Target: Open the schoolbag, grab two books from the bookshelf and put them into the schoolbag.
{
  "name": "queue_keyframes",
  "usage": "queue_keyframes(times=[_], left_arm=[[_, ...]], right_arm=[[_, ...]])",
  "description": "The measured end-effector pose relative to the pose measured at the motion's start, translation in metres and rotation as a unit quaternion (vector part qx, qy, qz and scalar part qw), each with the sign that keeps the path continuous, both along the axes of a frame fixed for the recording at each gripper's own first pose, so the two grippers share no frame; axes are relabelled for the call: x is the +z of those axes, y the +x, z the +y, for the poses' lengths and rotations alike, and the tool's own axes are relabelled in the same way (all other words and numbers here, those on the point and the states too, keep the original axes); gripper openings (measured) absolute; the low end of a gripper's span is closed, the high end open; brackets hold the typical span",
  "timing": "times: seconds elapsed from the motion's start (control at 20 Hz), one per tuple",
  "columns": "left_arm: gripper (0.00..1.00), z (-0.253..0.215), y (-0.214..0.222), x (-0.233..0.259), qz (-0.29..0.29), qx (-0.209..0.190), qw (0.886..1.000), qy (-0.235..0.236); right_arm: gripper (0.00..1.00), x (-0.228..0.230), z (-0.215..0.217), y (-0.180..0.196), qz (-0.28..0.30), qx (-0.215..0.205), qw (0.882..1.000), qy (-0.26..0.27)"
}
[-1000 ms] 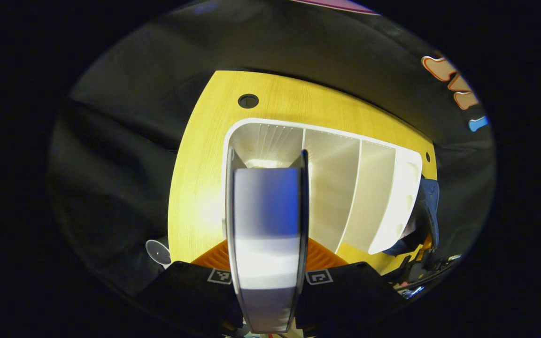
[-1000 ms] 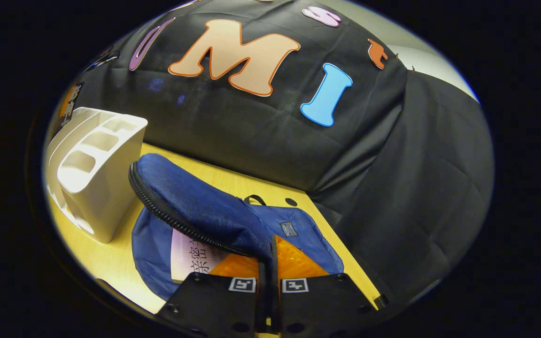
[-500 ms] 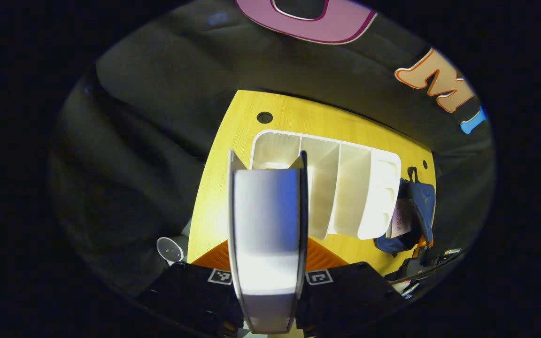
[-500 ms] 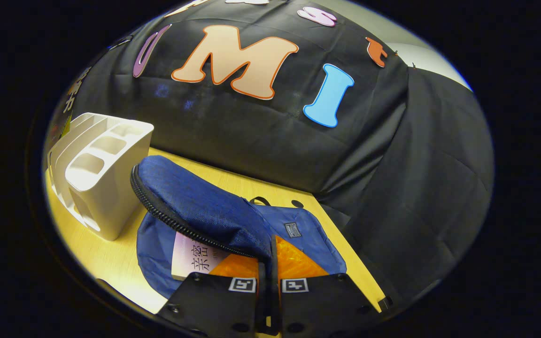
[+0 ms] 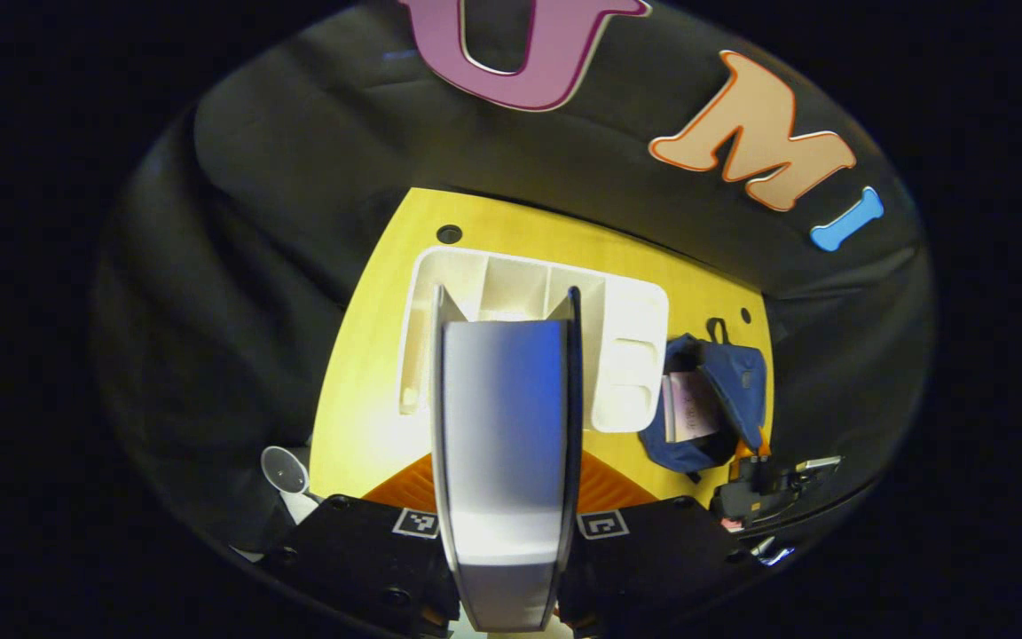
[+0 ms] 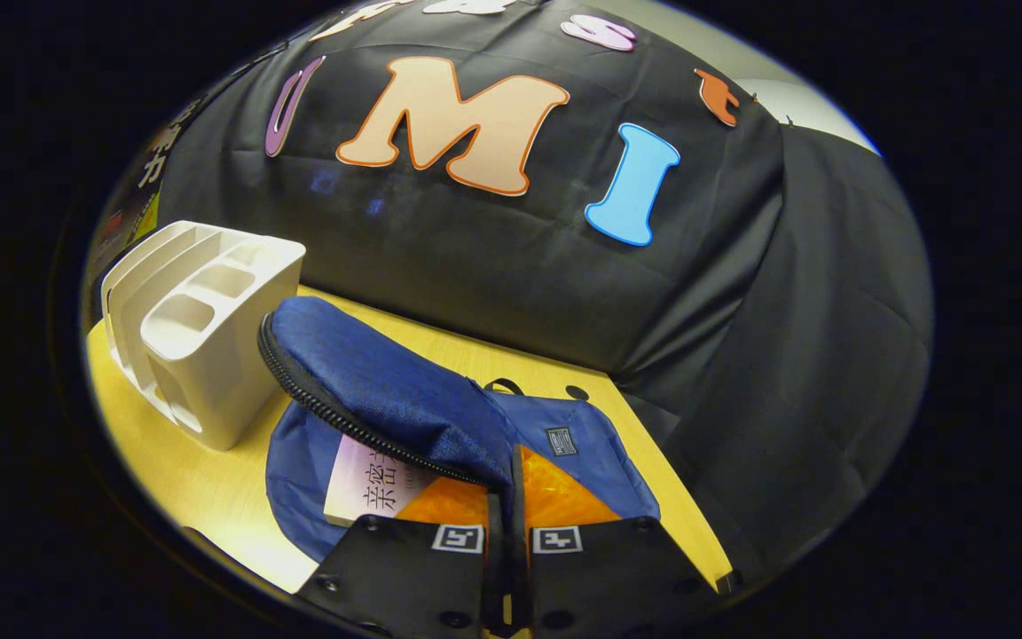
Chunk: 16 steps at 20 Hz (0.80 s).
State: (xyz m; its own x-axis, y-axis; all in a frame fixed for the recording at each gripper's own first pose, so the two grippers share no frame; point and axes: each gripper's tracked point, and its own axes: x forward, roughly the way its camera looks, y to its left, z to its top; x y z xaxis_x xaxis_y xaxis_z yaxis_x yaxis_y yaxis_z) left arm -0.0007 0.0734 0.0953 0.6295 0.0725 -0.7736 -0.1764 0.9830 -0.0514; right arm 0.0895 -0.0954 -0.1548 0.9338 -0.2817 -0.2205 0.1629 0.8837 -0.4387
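Schoolbag [image 6: 404, 417], dark blue, lies on the yellow wooden table [image 6: 183, 479] just right of the white bookshelf [image 6: 200, 346] in the right gripper view. Its zippered flap [image 6: 369, 390] is lifted, and the right gripper [image 6: 507, 524] has both fingers pinched together on the edge of that flap, holding the bag open. Under the raised flap a pale book [image 6: 369, 484] with dark print lies flat inside the bag.

In the left gripper view, the left gripper [image 5: 504, 532] is clamped on a second book [image 5: 504, 426], blue and white, held edge-on between the two fingers and raised above the table [image 5: 360, 399]. Beyond it the bookshelf [image 5: 626, 355] stands on the table, its dividers seen from above. The schoolbag [image 5: 724, 382] shows to the right of the shelf, with the pale book [image 5: 688, 404] visible in its mouth, and the other gripper [image 5: 755, 488] sits at the near side of the bag.

The table is light yellow wood with a round cable hole [image 5: 449, 234] near its far left corner and a smaller one [image 5: 745, 315] at the far right. Black cloth [image 6: 742, 355] hangs as the booth's wall behind and around the table. A white round object [image 5: 285, 470] stands off the table's near left corner; what it is cannot be told.
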Motion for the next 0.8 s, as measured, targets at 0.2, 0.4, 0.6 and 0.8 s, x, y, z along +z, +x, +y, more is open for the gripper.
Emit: queue_keyframes(times=[0.2, 0.4, 0.6, 0.8], left_arm=[[0.39, -0.053, 0.005, -0.013, -0.008, -0.033, 0.999, -0.038], [0.41, -0.106, 0.018, -0.037, 0.001, -0.061, 0.995, -0.083], [0.41, -0.152, 0.037, -0.064, 0.005, -0.081, 0.988, -0.130], [0.40, -0.192, 0.057, -0.084, -0.002, -0.102, 0.983, -0.155]], right_arm=[[0.06, 0.006, -0.002, 0.005, -0.003, 0.014, 1.000, 0.008], [0.04, 0.010, -0.002, 0.008, -0.006, 0.025, 0.999, 0.018], [0.06, 0.014, -0.004, 0.011, -0.008, 0.030, 0.999, 0.034], [0.08, 0.019, -0.009, 0.013, -0.011, 0.033, 0.998, 0.051]])
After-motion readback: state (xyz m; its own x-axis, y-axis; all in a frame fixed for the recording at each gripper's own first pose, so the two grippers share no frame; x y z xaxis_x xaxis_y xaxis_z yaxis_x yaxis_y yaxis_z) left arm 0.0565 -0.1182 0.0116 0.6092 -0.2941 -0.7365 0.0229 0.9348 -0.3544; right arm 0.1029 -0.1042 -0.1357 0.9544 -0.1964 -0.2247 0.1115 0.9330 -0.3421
